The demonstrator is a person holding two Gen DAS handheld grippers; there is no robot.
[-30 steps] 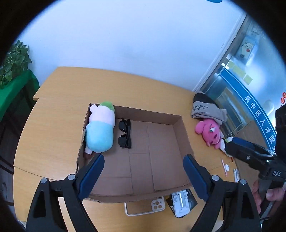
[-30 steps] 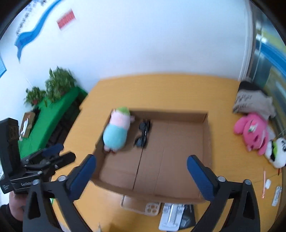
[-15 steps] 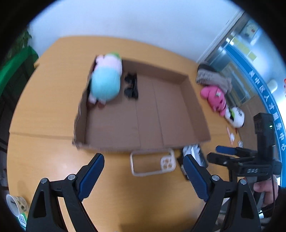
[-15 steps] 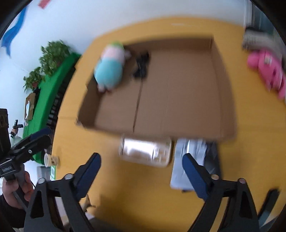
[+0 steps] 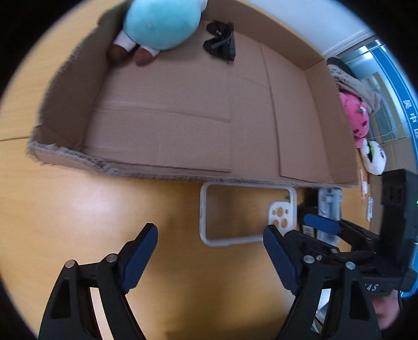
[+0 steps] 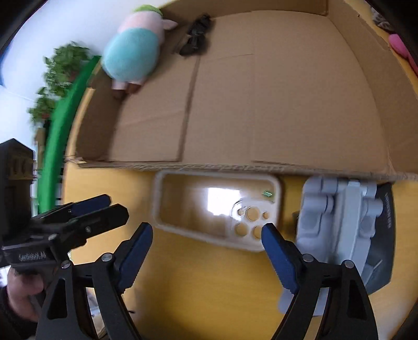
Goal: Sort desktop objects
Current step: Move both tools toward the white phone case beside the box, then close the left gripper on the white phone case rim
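A clear phone case (image 5: 248, 236) lies flat on the wooden table just in front of a cardboard box (image 5: 65, 157). My left gripper (image 5: 209, 230) hovers over the case's left end with its jaws closing, the pads still wide apart and pressing on nothing. My right gripper (image 6: 207, 228) hangs above the same phone case (image 6: 167, 204), also closing, its right fingertip (image 6: 269, 232) near the camera cut-outs and nothing gripped. A grey folding stand (image 6: 339, 222) lies on a dark pad to the right. Inside the box are a blue plush toy (image 5: 159, 23) and black sunglasses (image 5: 220, 41).
A pink plush (image 5: 356, 117), a white plush (image 5: 373, 157) and a grey cloth (image 5: 347, 75) lie to the right of the box. Green plants (image 6: 57, 75) and a green cloth stand off the table's left side. A hand (image 6: 23, 290) holds the left gripper (image 6: 115, 206).
Both grippers have dropped towards the table and tilted steeply down. The box and phone case now look much larger and closer, and both pairs of jaws have narrowed a little.
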